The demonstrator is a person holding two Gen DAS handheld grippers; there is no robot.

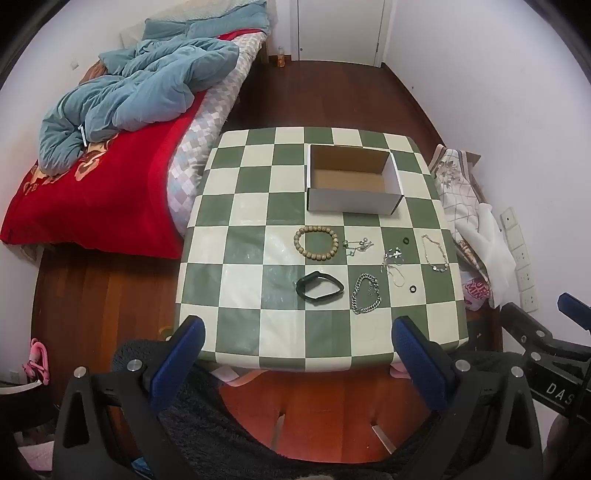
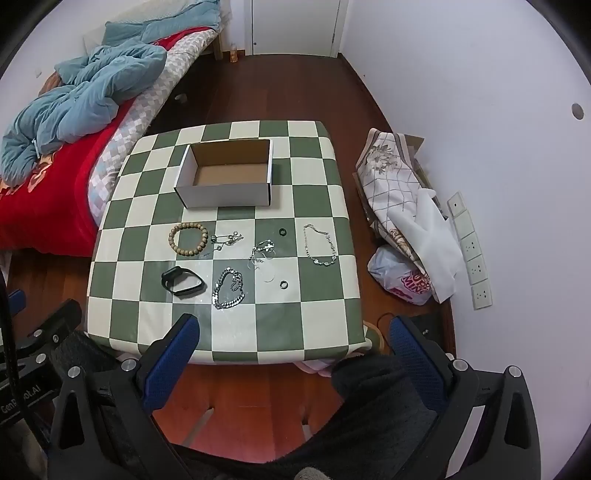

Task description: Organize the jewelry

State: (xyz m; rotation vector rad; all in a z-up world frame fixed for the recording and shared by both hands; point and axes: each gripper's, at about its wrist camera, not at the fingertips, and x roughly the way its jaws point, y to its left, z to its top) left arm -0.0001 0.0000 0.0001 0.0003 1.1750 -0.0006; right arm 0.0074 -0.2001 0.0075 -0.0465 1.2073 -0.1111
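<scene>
On the green-and-cream checkered table stands an empty white cardboard box. In front of it lie a wooden bead bracelet, a black wristband, a heavy silver chain bracelet, a thin silver chain, tangled silver pieces, and two small dark rings. My left gripper hovers open over the table's near edge. My right gripper hangs open likewise, holding nothing.
A bed with a red blanket and a blue quilt borders the table's left side. Folded cloth and a plastic bag lie on the wooden floor to the right, by a white wall. A closed door is at the back.
</scene>
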